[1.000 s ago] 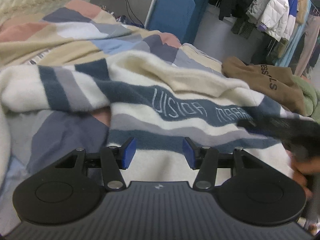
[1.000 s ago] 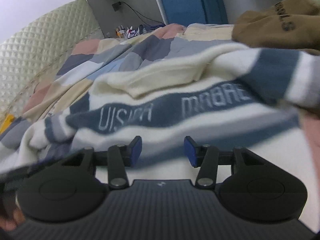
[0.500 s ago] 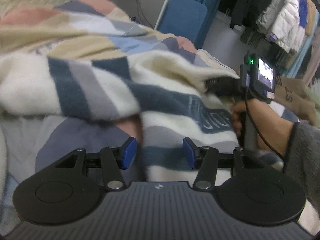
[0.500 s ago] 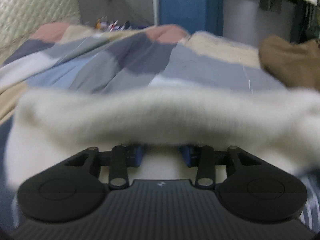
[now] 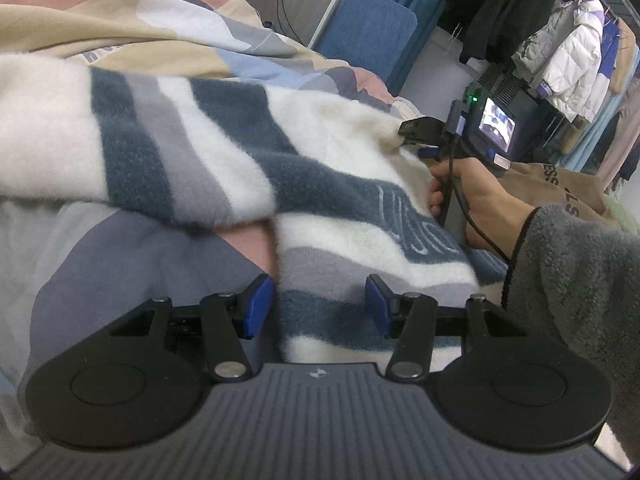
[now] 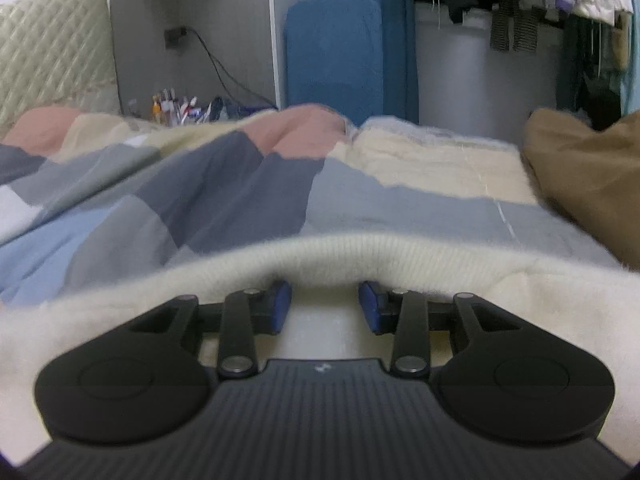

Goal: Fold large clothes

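Observation:
A cream sweater with navy and grey stripes and pale lettering [image 5: 328, 184] lies spread on the bed. My left gripper [image 5: 318, 300] is open over the sweater's lower left hem, one pad beside its edge. My right gripper [image 6: 324, 300] is open at the cream ribbed collar [image 6: 320, 252], which arches over both blue pads and hides their tips. In the left wrist view the right gripper's body [image 5: 460, 132] and the hand holding it reach onto the sweater's upper edge.
The bed has a patchwork quilt [image 6: 200, 184] in grey, blue, pink and beige. A brown hoodie [image 6: 580, 176] lies at the right. A blue padded chair [image 6: 332, 52] and a rack of hanging coats [image 5: 560, 52] stand beyond the bed.
My right gripper has moved up the sweater from the lettered chest to the collar. My left gripper has shifted left to the hem edge. Both stay open.

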